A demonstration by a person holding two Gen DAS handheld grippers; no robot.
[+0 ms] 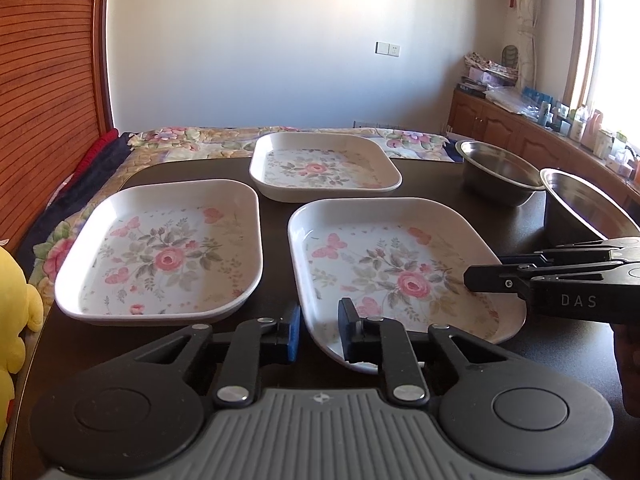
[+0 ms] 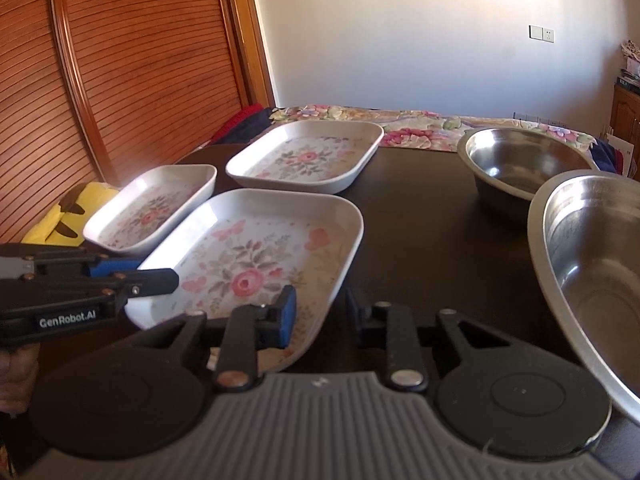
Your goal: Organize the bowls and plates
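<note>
Three white floral plates lie on the dark table (image 1: 432, 184): a near plate (image 1: 400, 264) (image 2: 248, 264), a left plate (image 1: 160, 252) (image 2: 152, 208) and a far plate (image 1: 320, 168) (image 2: 304, 160). My left gripper (image 1: 319, 332) (image 2: 154, 272) is shut on the near plate's left front rim, one finger inside and one outside. On the same plate's right front rim my right gripper (image 2: 320, 312) (image 1: 486, 268) is shut too. Two steel bowls stand to the right, one farther (image 1: 496, 168) (image 2: 520, 160) and one nearer (image 1: 588, 204) (image 2: 592, 264).
A yellow plush toy (image 1: 16, 320) (image 2: 68, 216) sits off the table's left edge. A floral bedcover (image 1: 192, 140) lies behind the table. A slatted wooden door is at the left, and a cluttered wooden cabinet (image 1: 500, 124) runs along the right.
</note>
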